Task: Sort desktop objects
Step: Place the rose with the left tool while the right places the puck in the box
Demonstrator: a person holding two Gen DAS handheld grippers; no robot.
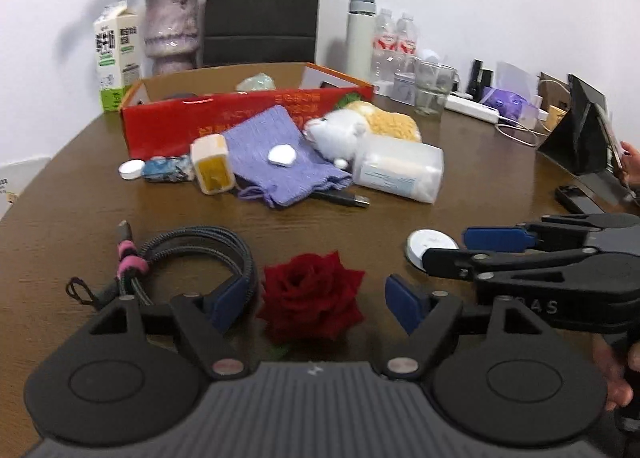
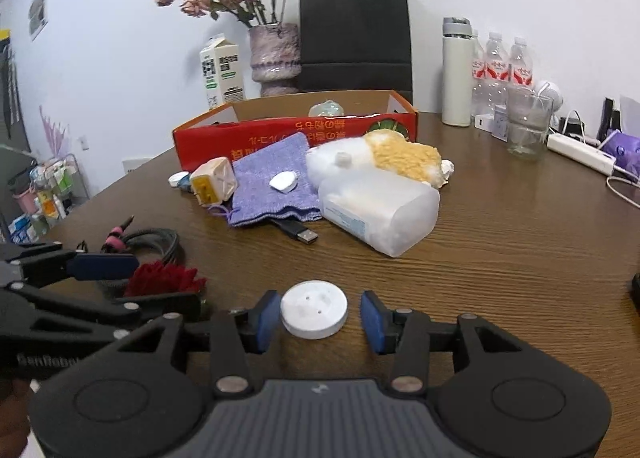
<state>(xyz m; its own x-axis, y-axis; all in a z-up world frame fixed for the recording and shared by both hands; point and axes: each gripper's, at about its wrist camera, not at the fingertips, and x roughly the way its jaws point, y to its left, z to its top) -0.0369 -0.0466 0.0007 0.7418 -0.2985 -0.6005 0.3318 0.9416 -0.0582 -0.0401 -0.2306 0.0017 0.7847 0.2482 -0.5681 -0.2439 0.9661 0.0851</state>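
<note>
Between spread left fingers (image 1: 312,302): red rose (image 1: 314,296), unheld | right fingers (image 2: 316,322) loosely flank white disc (image 2: 314,314)

A wood-grain table (image 2: 500,258) with a slight sheen is shown, on which a matt white plastic disc (image 2: 314,314), a velvety red fabric rose (image 1: 314,296), a braided cable (image 1: 208,254), a ribbed lilac knit cloth (image 1: 276,150), a translucent frosted plastic box (image 2: 380,210) and a glossy red cardboard box (image 2: 296,130) are laid.
</note>
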